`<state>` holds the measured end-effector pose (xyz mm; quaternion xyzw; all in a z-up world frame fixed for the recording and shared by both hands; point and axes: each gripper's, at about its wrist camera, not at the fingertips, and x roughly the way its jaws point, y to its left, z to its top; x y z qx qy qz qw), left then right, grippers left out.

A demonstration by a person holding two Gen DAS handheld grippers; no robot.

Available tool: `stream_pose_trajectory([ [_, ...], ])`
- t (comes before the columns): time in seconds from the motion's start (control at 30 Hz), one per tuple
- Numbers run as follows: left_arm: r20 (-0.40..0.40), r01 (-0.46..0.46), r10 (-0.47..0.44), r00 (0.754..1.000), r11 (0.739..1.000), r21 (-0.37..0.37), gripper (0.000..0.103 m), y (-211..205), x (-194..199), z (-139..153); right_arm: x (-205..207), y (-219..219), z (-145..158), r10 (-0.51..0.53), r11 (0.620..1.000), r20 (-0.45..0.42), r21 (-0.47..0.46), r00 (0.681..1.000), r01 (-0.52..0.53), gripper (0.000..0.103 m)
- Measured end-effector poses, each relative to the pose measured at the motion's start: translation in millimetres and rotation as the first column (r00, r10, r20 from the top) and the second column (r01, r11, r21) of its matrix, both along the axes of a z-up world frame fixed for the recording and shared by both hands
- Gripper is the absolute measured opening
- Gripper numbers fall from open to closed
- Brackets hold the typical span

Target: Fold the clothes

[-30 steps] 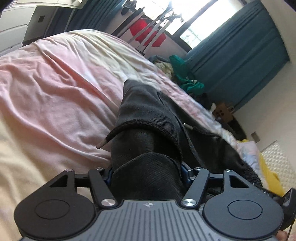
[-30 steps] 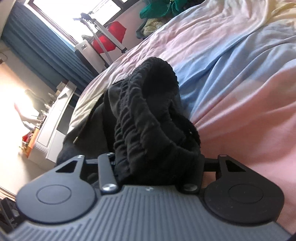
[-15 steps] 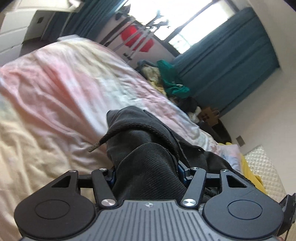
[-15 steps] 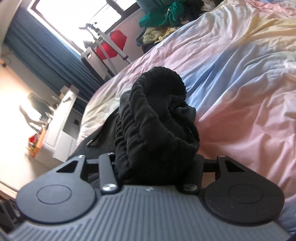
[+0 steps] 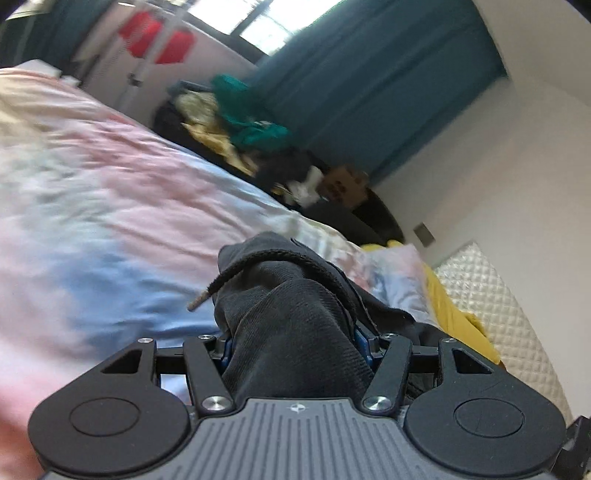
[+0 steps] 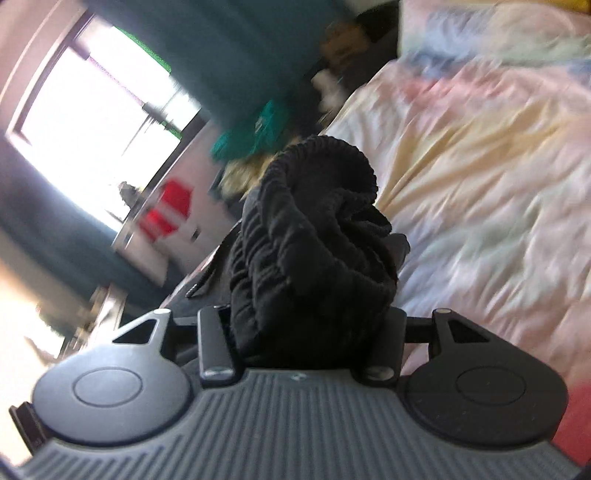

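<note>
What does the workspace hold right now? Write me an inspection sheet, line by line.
Surface: bed under a rumpled pastel pink, blue and yellow sheet.
Job's things: dark ribbed drawstring garment, bunched; its elastic waistband shows in the right wrist view.
Clutter: teal and yellow clothes pile beyond the bed; brown cardboard box.
Grippers: left gripper shut on the garment; right gripper shut on the garment.
Cables: nothing seen; only the garment's black drawstring.
Surroundings: teal curtains, bright window, red items on a rack. Both views motion-blurred.
</note>
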<state>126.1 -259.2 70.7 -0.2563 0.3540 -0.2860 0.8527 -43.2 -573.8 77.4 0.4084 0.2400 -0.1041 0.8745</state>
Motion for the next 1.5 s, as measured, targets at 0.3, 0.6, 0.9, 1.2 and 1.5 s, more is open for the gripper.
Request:
stream_pose_trajectory([
  [0.3, 0.066, 0.145, -0.145, 0.987, 0.989, -0.001, 0.060, -139, 96, -91, 48, -112, -77, -0.164, 0.986, 0.101, -0.008, 0.981, 0.165, 0.052],
  [0.6, 0.062, 0.265, -0.271, 0.961, 0.959, 0.098, 0.068, -145, 118, -219, 40, -95, -209, -0.234, 0.972, 0.034, -0.016, 0.972, 0.235, 0.053],
  [0.9, 0.039, 0.268, -0.285, 0.958, 0.934, 0.236, 0.076, -138, 96, -171, 22, -109, -199, -0.304, 0.928, -0.075, 0.200, 0.950, 0.313, 0.068],
  [1.2, 0.196, 0.229, -0.297, 0.934, 0.923, 0.310, 0.081, -84, 14, -58, -34, -83, -124, -0.339, 0.932, -0.086, 0.106, 0.937, 0.347, 0.069],
  [1.5, 0.351, 0.227, -0.355, 0.867, 0.906, 0.357, 0.092, -42, -89, 41, -101, -13, -8, -0.300, 0.928, 0.054, -0.216, 0.952, 0.305, 0.069],
])
